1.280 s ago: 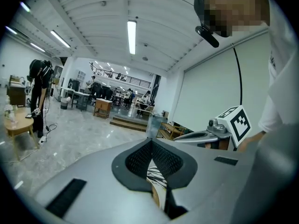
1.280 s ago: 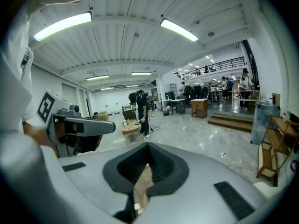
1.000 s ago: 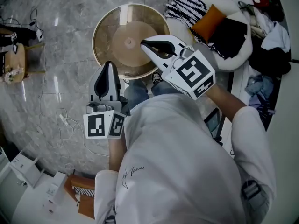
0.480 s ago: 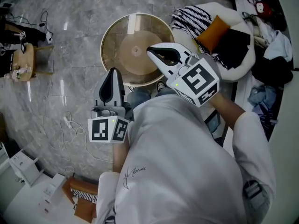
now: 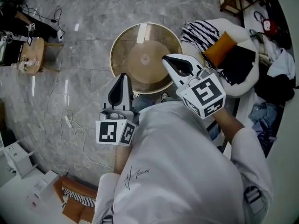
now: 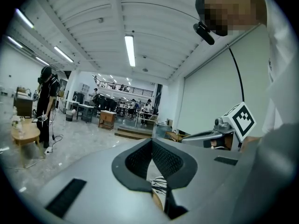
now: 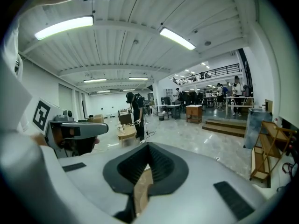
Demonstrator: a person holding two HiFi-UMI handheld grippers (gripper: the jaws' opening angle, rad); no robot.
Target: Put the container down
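Both grippers are raised in front of the person's chest and neither holds anything. My left gripper (image 5: pixel 122 76) points away from the body, its jaws closed tip to tip beside the near rim of a round glass-topped table (image 5: pixel 146 57). My right gripper (image 5: pixel 165 59) is shut too and hangs over the table's right side. In the left gripper view the left gripper (image 6: pixel 152 142) has its pads meeting, with the right gripper's marker cube (image 6: pixel 241 120) off to the right. The right gripper view shows the right gripper (image 7: pixel 147 146) shut and empty. No container shows in any view.
A white seat (image 5: pixel 243 85) with a striped cloth (image 5: pixel 200 34) and orange and black cushions stands right of the table. Clothes (image 5: pixel 280 69) pile at the far right. A cable (image 5: pixel 70 125) lies on the marble floor, and a small wooden stool (image 5: pixel 30 55) stands at the left.
The whole head view has slid, so the table and both grippers now sit lower and further right. Both grippers stay shut and empty.
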